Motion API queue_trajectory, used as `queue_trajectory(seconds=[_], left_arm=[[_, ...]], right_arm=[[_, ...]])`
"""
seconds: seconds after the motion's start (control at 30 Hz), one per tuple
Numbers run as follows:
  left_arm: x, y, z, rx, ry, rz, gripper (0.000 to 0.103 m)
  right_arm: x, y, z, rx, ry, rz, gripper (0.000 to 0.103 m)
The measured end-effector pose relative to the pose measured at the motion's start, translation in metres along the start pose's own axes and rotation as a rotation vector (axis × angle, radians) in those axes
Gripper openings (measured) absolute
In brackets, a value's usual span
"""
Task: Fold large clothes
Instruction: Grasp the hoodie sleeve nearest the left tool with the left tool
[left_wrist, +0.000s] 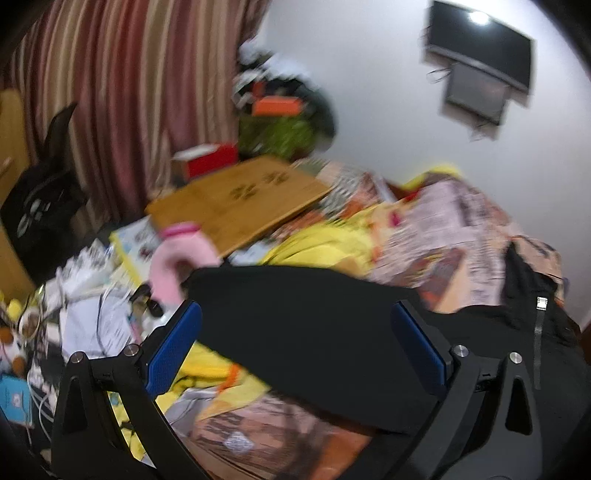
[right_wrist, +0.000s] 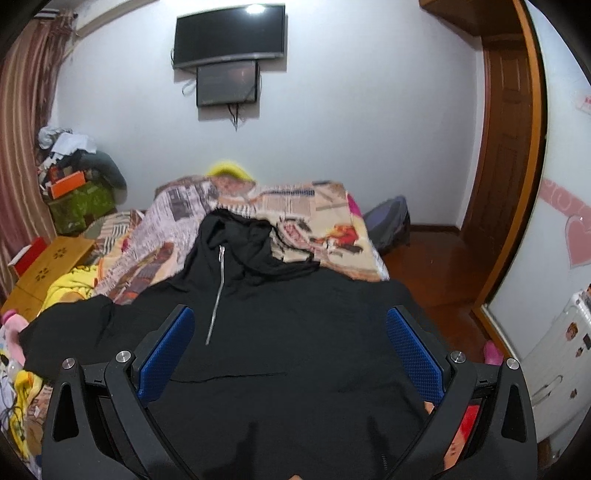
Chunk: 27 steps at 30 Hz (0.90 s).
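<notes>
Black hoodie (right_wrist: 280, 332) lies spread on the bed beneath both wide-open claws (left_wrist: 295, 343) (right_wrist: 291, 343).

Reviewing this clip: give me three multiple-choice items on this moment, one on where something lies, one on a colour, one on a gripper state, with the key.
1. Where does the black zip-up hooded jacket lie?
A. spread on the bed's patterned quilt
B. hung on the brown wooden door
C. on the floor

2. What colour are the pads on the gripper fingers?
A. red
B. blue
C. green

3. How do the right gripper and left gripper stand?
A. both open, holding nothing
B. right shut on the jacket
C. left shut on a sleeve

Key: 1 A, the jacket lies zip upward across the quilt. 2 B, the textured pads are blue in both views. 3 A, both pairs of fingers are wide apart with cloth beyond them.
</notes>
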<state>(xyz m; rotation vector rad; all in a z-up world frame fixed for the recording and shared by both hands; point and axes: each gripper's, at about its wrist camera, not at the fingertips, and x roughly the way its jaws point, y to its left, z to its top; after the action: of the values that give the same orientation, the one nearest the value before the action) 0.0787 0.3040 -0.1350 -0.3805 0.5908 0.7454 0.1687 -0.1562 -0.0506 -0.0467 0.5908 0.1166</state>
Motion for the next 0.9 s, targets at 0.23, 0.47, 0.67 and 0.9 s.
queue_trajectory(seconds=[0.23,0.47,0.67,0.9], left_arm=[[0.076,0.05,-0.026,-0.086,0.239,-0.012,0.102],[0.134,0.08,-0.06,-0.268,0.458,-0.15,0.08],[0.159,0.097,-0.065,-0.413,0.512,-0.242,0.058],[0.174,0.101,-0.056,-0.388,0.45,-0.213,0.039]], right_arm=[[0.037,0.008,-0.007,0.014,0.131,0.015,0.103],[0.062,0.026,-0.014,-0.022,0.21,0.036,0.103],[0.073,0.042,-0.016,-0.089,0.242,0.039,0.103],[0.074,0.052,-0.016,-0.128,0.253,0.048,0.103]])
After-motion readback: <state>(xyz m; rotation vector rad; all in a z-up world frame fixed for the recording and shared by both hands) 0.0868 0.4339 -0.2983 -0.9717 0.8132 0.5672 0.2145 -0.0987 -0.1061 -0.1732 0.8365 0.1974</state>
